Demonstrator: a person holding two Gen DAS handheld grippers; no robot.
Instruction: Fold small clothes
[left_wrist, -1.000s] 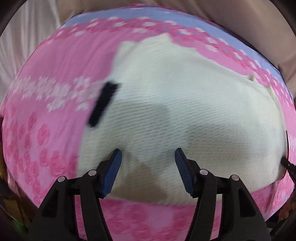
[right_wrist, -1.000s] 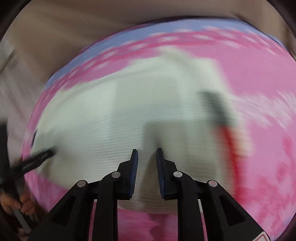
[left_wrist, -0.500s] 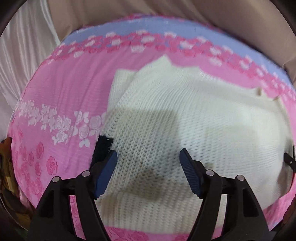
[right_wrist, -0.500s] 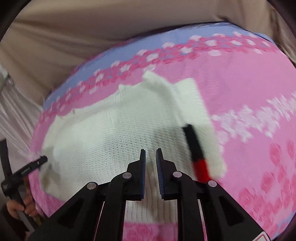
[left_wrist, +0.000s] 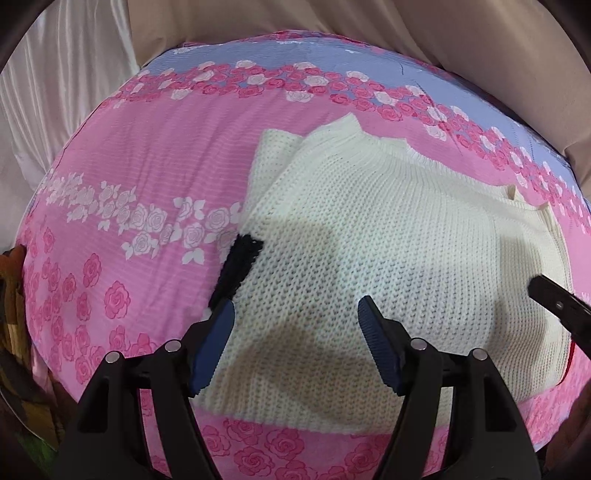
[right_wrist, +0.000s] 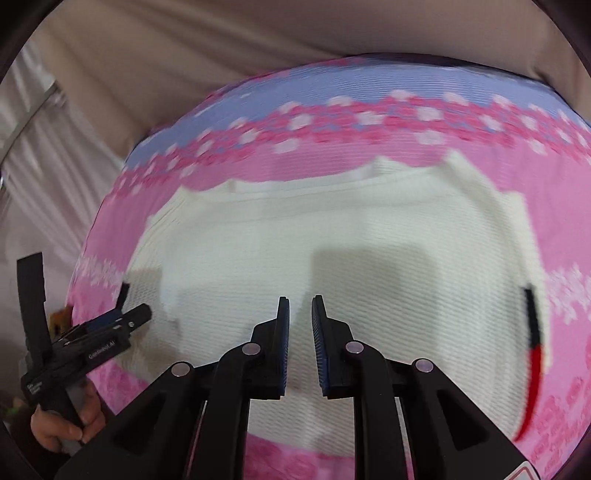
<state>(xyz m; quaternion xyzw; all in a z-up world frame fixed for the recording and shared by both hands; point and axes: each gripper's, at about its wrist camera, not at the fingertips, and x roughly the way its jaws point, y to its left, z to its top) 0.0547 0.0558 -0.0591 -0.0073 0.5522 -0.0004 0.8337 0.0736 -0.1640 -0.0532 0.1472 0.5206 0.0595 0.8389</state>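
Observation:
A cream knitted sweater (left_wrist: 388, 251) lies folded on the pink rose-print sheet (left_wrist: 147, 177), with a black trim piece (left_wrist: 238, 266) at its left edge. My left gripper (left_wrist: 295, 314) hovers open over the sweater's near left part, with nothing between its fingers. The right gripper's tip (left_wrist: 554, 299) pokes in at the right edge. In the right wrist view my right gripper (right_wrist: 300, 306) hangs over the middle of the sweater (right_wrist: 332, 236); its jaws are opening, a narrow gap with nothing in it. A black and red trim (right_wrist: 532, 332) runs along the right edge. The left gripper (right_wrist: 125, 321) is at the far left.
Beige fabric (left_wrist: 406, 44) rises behind the bed and white satin cloth (left_wrist: 55, 92) hangs at the left. A lilac band (right_wrist: 369, 85) borders the sheet's far side. A hand (right_wrist: 62, 424) holds the left gripper. Dark brown items (left_wrist: 14, 295) lie beyond the sheet's left edge.
The right gripper swung left over the sweater, away from the black and red trim, and its shut jaws parted slightly. The left gripper lifted a little and its jaws widened.

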